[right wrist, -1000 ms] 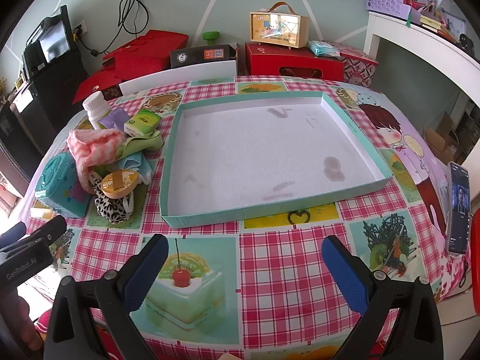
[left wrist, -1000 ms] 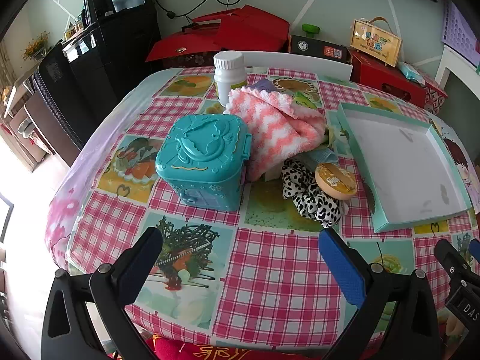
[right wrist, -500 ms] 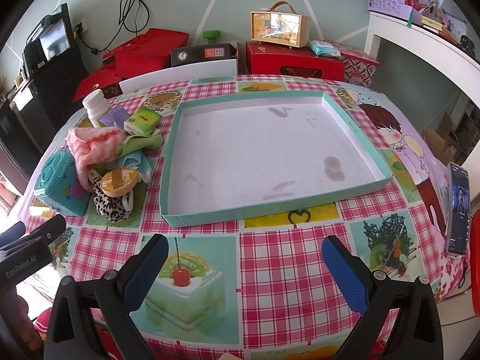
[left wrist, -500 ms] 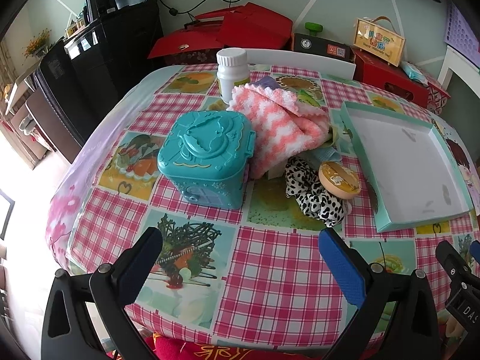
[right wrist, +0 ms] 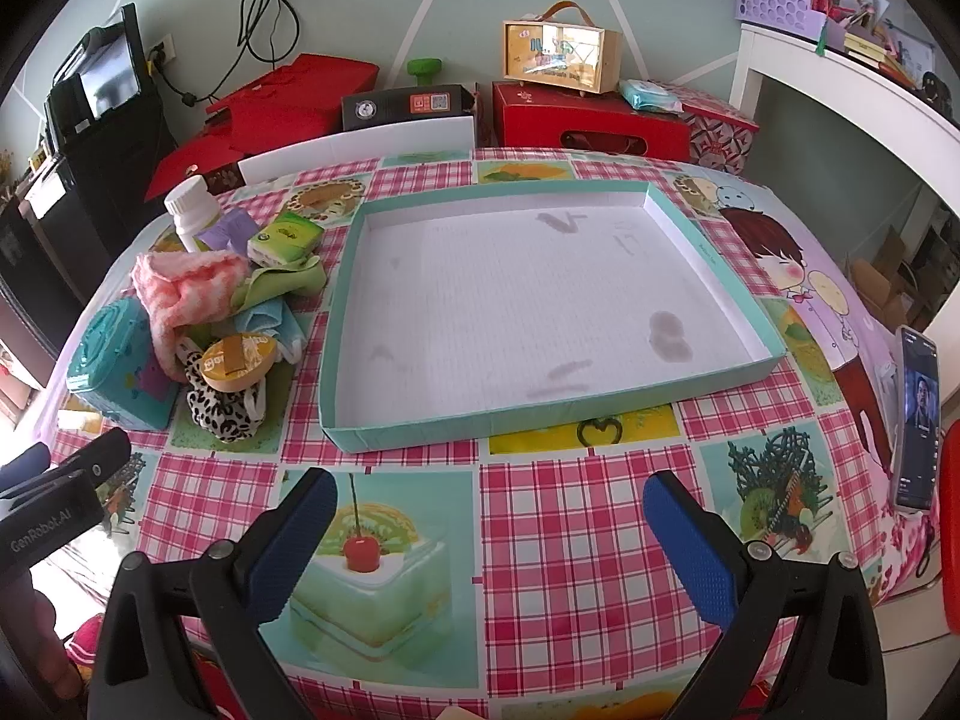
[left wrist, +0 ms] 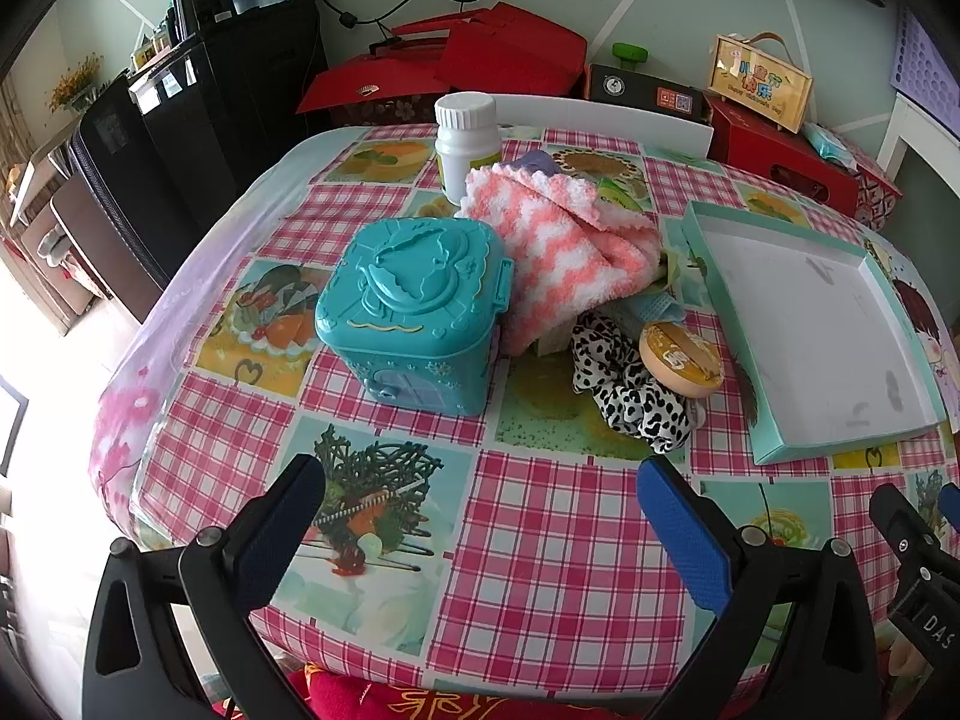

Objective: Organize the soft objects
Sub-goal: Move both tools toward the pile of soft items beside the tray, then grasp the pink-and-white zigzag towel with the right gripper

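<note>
Hovering both grippers, left (left wrist: pixel 480 513) and right (right wrist: pixel 489 519), jaws spread and empty; I judge the leopard-print scrunchie (left wrist: pixel 630 396) light and floppy, pinchable anywhere; beyond, the pink-and-white fleece cloth (left wrist: pixel 564 252) bunches beside the empty teal tray (right wrist: pixel 708 378).

- Both views are bright with daylight; colours are vivid and the middle of each picture is sharp.
- In the left wrist view the far left edge is blown out to white glare.
- The worktop (left wrist: pixel 540 528) cloth shows a soft sheen; shadows under things are short and faint.
- Fisheye bending curves the worktop rim and walls; corners are black vignette.
</note>
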The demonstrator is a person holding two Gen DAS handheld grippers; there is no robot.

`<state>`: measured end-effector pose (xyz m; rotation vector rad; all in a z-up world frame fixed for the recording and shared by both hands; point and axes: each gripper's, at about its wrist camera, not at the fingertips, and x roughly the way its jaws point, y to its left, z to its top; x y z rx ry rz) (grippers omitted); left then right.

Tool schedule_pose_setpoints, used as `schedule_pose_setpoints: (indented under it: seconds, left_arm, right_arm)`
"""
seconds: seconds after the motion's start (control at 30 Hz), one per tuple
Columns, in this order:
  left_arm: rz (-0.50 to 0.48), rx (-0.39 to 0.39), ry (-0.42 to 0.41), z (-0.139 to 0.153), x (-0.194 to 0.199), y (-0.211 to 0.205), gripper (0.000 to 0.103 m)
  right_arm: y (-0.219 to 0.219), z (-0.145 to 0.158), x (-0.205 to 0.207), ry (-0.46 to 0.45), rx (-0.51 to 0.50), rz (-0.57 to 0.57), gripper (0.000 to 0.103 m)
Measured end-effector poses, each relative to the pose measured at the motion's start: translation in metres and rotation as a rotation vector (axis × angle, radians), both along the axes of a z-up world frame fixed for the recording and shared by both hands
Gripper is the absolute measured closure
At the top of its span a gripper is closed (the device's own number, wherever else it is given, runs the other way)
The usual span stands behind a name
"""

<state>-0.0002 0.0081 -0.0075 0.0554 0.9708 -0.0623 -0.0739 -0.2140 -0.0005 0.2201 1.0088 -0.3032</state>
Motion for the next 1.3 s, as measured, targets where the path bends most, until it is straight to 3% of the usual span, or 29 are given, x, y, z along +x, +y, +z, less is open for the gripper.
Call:
schedule_pose_setpoints:
  seconds: [0.13, 0.33, 0.43, 0.67, 0.73, 0.77, 0.9, 1.1, 1.3]
  left_arm:
    - [-0.002, -0.047, 0.008, 0.0, 0.0, 0.001, 0.0]
    - [-0.013, -0.049, 0.018, 0.004, 0.001, 0.008, 0.0]
    - [-0.031, -0.083, 0.023, 0.016, 0.005, 0.014, 0.0]
    - [-0.024, -0.136, -0.011, 0.053, 0.037, 0.03, 0.0]
    - [-0.024, -0.135, 0.071, 0.053, 0.055, 0.039, 0.0]
    - [-0.026, -0.156, 0.072, 0.056, 0.06, 0.044, 0.0]
    - [-0.018, -0.19, 0.035, 0.065, 0.081, 0.06, 0.0]
    - [-0.017, -0.228, 0.07, 0.063, 0.109, 0.073, 0.0]
    - [-0.039, -0.204, 0.114, 0.047, 0.127, 0.072, 0.0]
  right_arm:
    - [0.001, -0.003, -0.001, 0.005, -0.002, 0.002, 0.0]
    - [0.0, -0.004, 0.001, 0.014, 0.003, 0.006, 0.0]
    - [0.001, 0.004, 0.001, -0.031, 0.03, 0.03, 0.0]
    - [0.014, 0.024, 0.023, -0.088, 0.055, 0.122, 0.0]
    - [0.015, 0.026, 0.03, -0.097, 0.071, 0.133, 0.0]
    - [0.016, 0.027, 0.035, -0.101, 0.073, 0.14, 0.0]
    - [0.023, 0.031, 0.057, -0.108, 0.075, 0.169, 0.0]
    - [0.043, 0.036, 0.093, -0.124, 0.108, 0.246, 0.0]
    - [0.072, 0.031, 0.121, -0.117, 0.129, 0.341, 0.0]
